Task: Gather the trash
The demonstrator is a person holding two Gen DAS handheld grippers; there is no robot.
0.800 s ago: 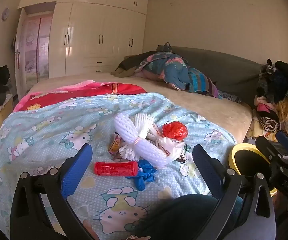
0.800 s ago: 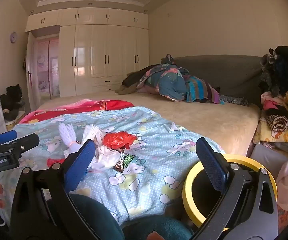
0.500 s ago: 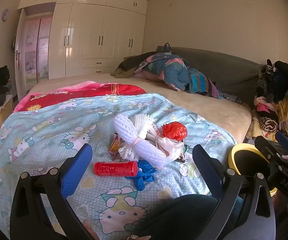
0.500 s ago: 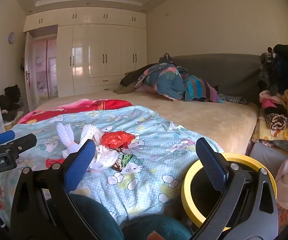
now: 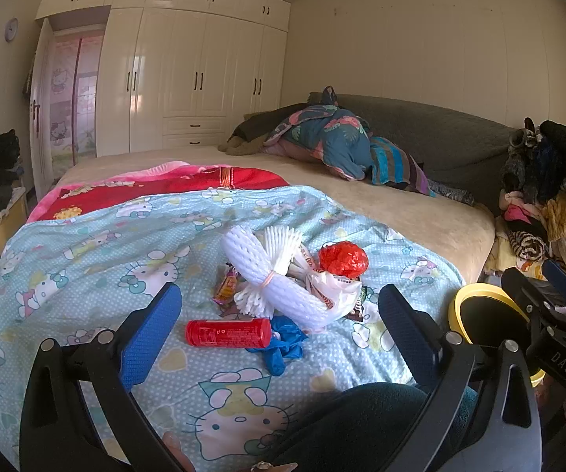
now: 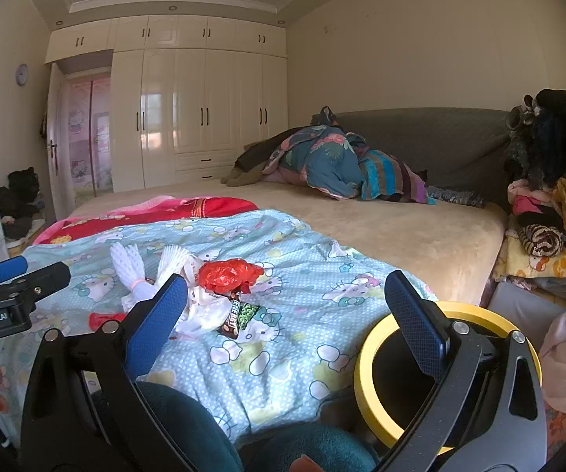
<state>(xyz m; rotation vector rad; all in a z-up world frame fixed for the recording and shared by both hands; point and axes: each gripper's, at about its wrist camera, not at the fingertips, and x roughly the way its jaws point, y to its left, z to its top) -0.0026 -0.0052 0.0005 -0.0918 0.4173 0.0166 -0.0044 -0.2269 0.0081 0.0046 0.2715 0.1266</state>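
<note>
Both claws wide and empty, left claw [image 5: 279,314] above the red tube [image 5: 228,332] in the trash heap on the bed quilt [image 5: 86,275], right claw [image 6: 286,314] near the yellow-rimmed bin [image 6: 365,369]: risk of snagging soft quilt or rolling the tube away.

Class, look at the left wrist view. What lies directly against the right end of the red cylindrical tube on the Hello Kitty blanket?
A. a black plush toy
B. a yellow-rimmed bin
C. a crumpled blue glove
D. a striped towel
C: the crumpled blue glove touches the right end of the red cylindrical tube on the blanket.
</note>
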